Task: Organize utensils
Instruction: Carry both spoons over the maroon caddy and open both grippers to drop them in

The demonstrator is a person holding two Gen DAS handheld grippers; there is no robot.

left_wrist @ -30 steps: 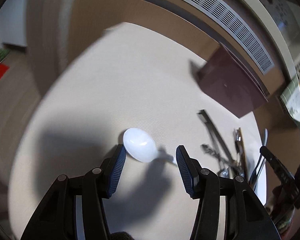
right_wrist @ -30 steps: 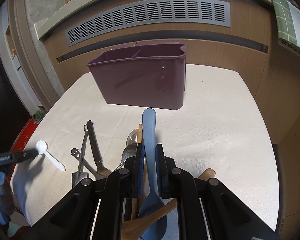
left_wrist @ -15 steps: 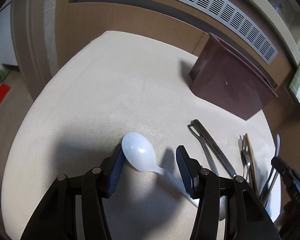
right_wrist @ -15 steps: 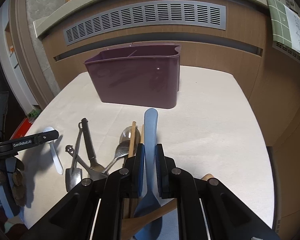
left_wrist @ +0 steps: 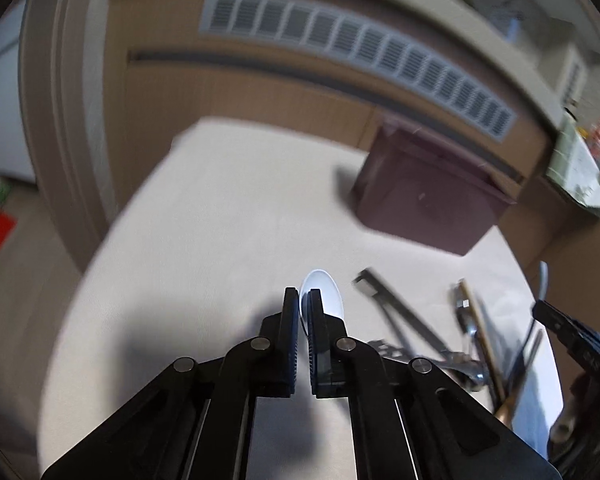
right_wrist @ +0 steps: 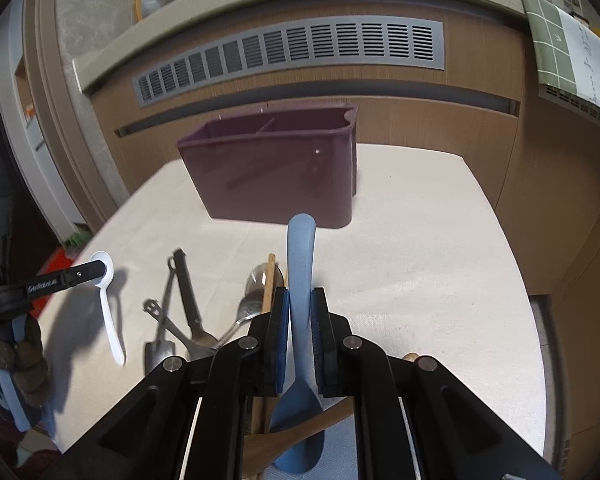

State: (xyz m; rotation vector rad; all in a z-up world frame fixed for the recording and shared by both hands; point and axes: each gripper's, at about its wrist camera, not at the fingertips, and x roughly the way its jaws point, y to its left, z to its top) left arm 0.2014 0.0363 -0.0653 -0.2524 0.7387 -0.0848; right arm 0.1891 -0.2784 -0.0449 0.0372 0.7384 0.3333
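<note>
My left gripper (left_wrist: 302, 300) is shut on the bowl of a white plastic spoon (left_wrist: 327, 293), held just above the table. From the right wrist view the same spoon (right_wrist: 110, 312) hangs from that gripper (right_wrist: 102, 269), handle pointing down toward me. My right gripper (right_wrist: 299, 300) is shut on a blue plastic spoon (right_wrist: 300, 264), handle pointing forward toward the dark purple divided utensil holder (right_wrist: 276, 176). The holder also shows in the left wrist view (left_wrist: 428, 196).
Several metal utensils (right_wrist: 180, 312) and a wooden chopstick (right_wrist: 269, 280) lie on the cream table (right_wrist: 420, 240) between the grippers. A wooden spoon (right_wrist: 296, 436) lies under the right gripper. A wood cabinet with a grey vent (right_wrist: 292, 52) stands behind the table.
My left gripper has closed on the white spoon's bowl and lifted it, tilting upward. My right gripper keeps its hold on the blue spoon and has risen slightly.
</note>
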